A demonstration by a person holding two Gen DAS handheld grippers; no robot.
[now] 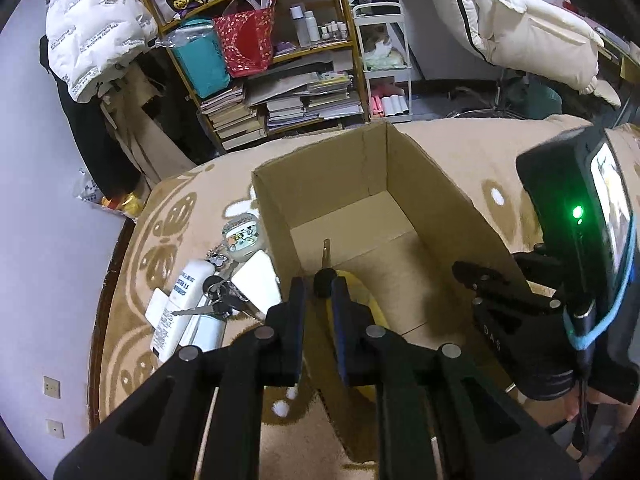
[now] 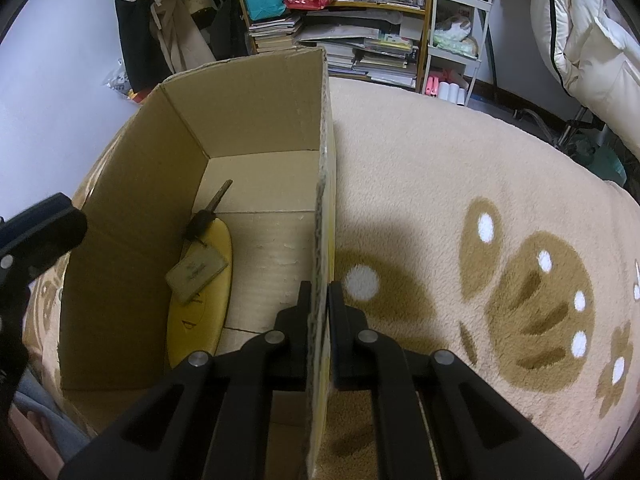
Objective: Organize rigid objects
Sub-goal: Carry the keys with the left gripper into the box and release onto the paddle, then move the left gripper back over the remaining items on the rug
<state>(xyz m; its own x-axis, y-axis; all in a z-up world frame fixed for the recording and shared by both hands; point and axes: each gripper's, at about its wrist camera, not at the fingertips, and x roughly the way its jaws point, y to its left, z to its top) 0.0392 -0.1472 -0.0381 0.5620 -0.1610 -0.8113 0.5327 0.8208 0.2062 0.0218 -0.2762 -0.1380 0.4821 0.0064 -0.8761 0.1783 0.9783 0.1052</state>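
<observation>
A lived-in room of a home — most likely a bedroom or spare room. A plush beige blanket (image 2: 440, 168) with brown cartoon shapes covers the soft surface in front. Behind it a wooden shelf unit (image 1: 344, 40) sags with stacked books (image 1: 236, 114), papers, small cosmetic bottles (image 1: 304, 24) and a red gift bag (image 1: 248, 40). White puffer jackets (image 1: 92, 28) hang at the left and right, and a narrow white trolley (image 2: 456, 40) holds soft oddments — all household clutter, nothing of a shop or workshop.
</observation>
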